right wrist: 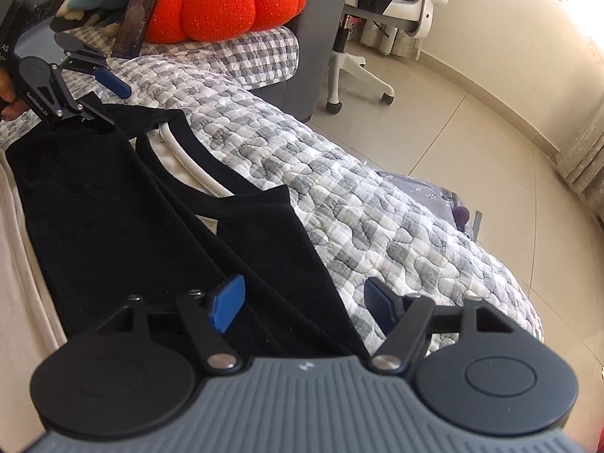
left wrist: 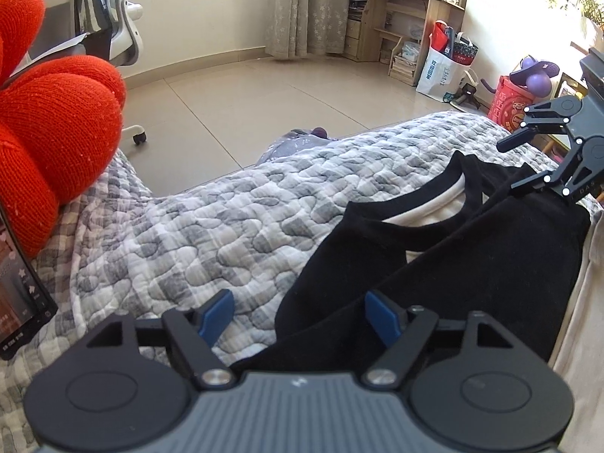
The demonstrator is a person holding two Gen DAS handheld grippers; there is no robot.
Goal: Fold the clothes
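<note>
A black garment (left wrist: pixel 472 264) (right wrist: pixel 113 207) with a white inner layer and collar lies flat on the grey checked quilt (left wrist: pixel 207 226) (right wrist: pixel 396 226). My left gripper (left wrist: pixel 300 317) is open, its blue pads wide apart over the garment's near edge, with nothing pinched. My right gripper (right wrist: pixel 304 304) is open too, above the black fabric's other end. In the left wrist view the right gripper (left wrist: pixel 509 162) hovers at the far corner of the garment. In the right wrist view the left gripper (right wrist: pixel 109 100) has its lower finger at the opposite corner.
A red knitted cushion (left wrist: pixel 56 151) (right wrist: pixel 226 0) and a propped phone (left wrist: pixel 19 283) (right wrist: pixel 137 15) sit at the quilt's end. A white office chair (right wrist: pixel 377 19), tiled floor (left wrist: pixel 264 94), a desk (left wrist: pixel 407 19) and bags (left wrist: pixel 445 64) lie beyond. Cream cloth (right wrist: pixel 22 226) borders the garment.
</note>
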